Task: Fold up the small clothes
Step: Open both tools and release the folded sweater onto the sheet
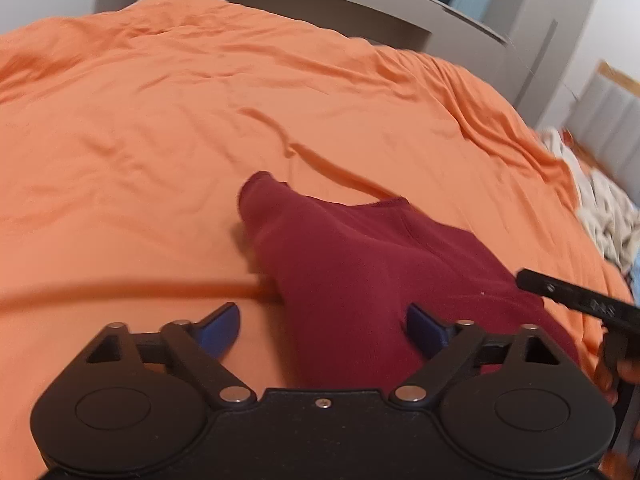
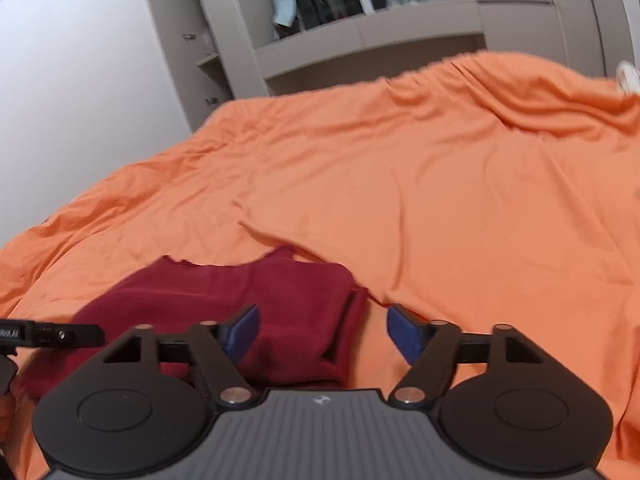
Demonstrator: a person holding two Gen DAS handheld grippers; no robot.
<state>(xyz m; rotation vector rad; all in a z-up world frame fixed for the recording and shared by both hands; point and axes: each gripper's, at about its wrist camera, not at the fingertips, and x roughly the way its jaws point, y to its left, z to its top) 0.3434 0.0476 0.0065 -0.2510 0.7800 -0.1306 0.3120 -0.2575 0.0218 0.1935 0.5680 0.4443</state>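
A dark red garment (image 1: 360, 272) of soft, fleecy knit is seen lying on a bed covered by a creased orange sheet (image 1: 160, 120). In the left wrist view it is spread from the near middle toward the right, with a tube-shaped end raised at its far left. The left tongs (image 1: 322, 330) are held wide apart above the cloth, nothing clamped between the blue pads; the right pad is just at the garment's edge. In the right wrist view the garment (image 2: 240, 300) lies near and to the left, folded over with a doubled edge on its right side. The right tongs (image 2: 322, 334) are likewise parted and hold nothing. Small white lettering is printed on the black bar at that view's left edge, too blurred to be read. A grey wardrobe (image 2: 360, 32) stands beyond the bed.
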